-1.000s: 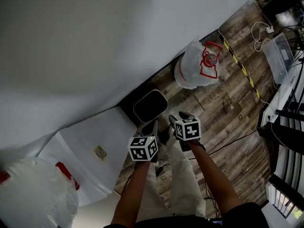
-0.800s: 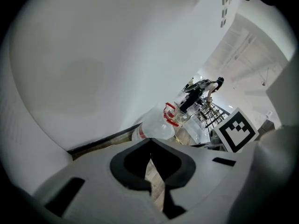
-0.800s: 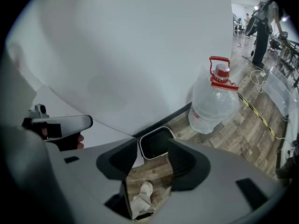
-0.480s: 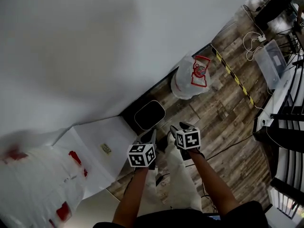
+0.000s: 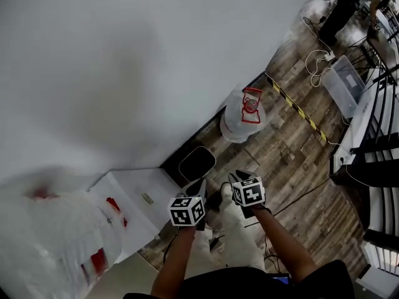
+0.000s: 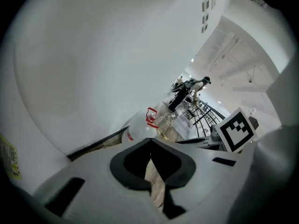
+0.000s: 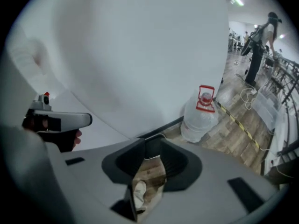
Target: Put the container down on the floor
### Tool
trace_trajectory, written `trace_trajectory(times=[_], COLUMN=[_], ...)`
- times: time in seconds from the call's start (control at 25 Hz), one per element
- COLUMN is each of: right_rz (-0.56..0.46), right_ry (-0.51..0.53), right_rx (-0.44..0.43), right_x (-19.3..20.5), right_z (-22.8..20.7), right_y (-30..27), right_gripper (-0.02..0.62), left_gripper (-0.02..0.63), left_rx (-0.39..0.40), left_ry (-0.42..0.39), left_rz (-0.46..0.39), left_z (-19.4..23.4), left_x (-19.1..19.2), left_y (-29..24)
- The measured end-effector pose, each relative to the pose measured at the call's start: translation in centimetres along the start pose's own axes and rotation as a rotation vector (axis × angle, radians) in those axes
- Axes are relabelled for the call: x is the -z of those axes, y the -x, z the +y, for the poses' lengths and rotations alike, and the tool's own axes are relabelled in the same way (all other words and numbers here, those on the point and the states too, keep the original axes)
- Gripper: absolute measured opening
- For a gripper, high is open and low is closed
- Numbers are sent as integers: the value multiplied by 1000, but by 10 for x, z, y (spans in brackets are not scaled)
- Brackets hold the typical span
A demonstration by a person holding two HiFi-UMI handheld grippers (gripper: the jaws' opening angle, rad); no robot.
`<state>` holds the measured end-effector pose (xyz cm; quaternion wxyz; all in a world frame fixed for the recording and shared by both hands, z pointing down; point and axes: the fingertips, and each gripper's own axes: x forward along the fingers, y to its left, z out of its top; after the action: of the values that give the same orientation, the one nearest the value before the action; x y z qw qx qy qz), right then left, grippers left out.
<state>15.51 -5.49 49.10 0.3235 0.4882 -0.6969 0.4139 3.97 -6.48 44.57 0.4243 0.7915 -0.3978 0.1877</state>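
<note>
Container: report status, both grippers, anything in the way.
Left gripper jaws together, empty. Right gripper jaws apart, just been closing, nothing between. Container down on floor by wall, grippers off it. Water jug stands apart, no obstruction.

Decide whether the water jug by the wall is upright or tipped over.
Upright: the water jug stands on its base on the floor, red cap uppermost.

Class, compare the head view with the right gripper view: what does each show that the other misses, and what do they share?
Only the head view: the white bag with red marks and the person's forearms seen from above. Only the right gripper view: a ceiling light and the room's far end. Both: the water jug with a red handle, the yellow-black tape and the wooden floor.
</note>
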Motion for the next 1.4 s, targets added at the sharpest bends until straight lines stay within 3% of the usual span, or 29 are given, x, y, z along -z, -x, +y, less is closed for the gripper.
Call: trace_trajectory(times=[0.32,0.56,0.92,1.24,1.4], right_rz=[-76,-186,-335,-436,-474], right_ry=[48,29,48,86,86], right_rx=[24,30,2,23,56], right_x=[-25,-39,-65,-81,-84], right_z=[22,42,81,115,125], right_y=[52,81,131,182,208], right_gripper=[87,53,37,37,35], left_gripper=[17,17,17,17,17], left_rx=[23,38,87,75,110], left_ry=[-66,-199,-268,-444,-496], left_rz=[-34,-59,-124,-253,-311], left_z=[-33,-46,-75,-104,-123], left_x=[-36,-54,-70,-103,-115], left_y=[45,70,116,167,193])
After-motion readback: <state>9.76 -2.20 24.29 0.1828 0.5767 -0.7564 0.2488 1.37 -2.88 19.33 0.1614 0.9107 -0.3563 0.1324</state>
